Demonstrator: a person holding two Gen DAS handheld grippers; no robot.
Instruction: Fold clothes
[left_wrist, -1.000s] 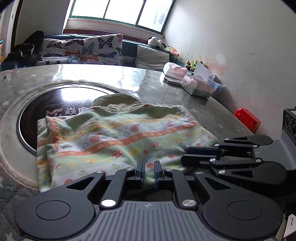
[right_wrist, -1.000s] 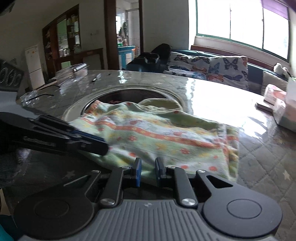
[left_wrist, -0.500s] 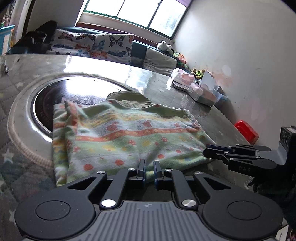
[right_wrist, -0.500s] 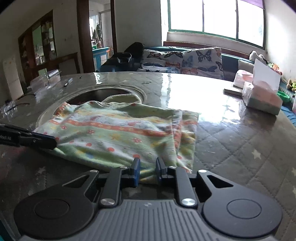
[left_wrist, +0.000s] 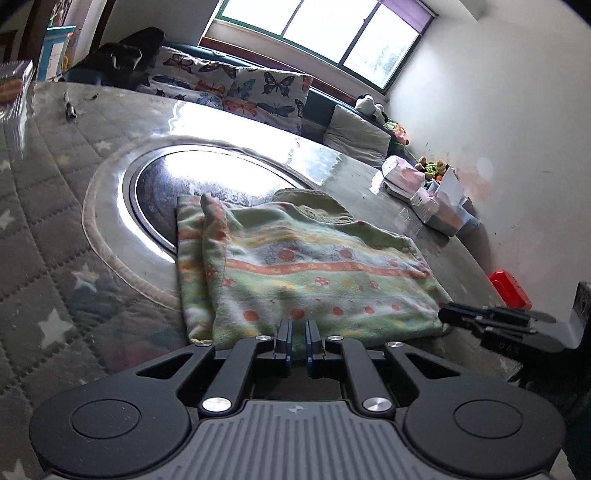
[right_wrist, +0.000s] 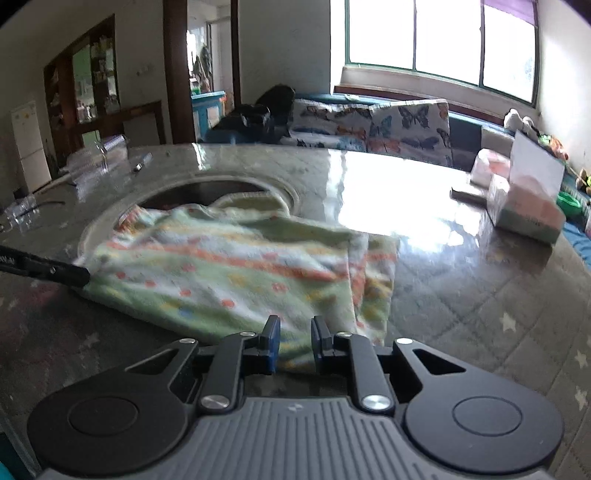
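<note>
1. Left wrist view is showing a folded green garment (left_wrist: 317, 280) with orange stripes and red dots lying on the round table (left_wrist: 48, 192), its far edge overlapping the dark glass turntable (left_wrist: 159, 184).
2. The left gripper (left_wrist: 298, 332) is pinching the garment's near hem, jaws almost closed on the cloth.
3. The right gripper (right_wrist: 294, 338) is gripping the hem near the folded corner, a sliver of fabric sitting between its narrowly parted jaws.
4. Each gripper's fingers are appearing at the garment's side edge in the other's view.
5. Tissue packs (right_wrist: 524, 206) are resting farther along the table; butterfly cushions (right_wrist: 391, 125) are lining the sofa under the window (right_wrist: 436, 40).
</note>
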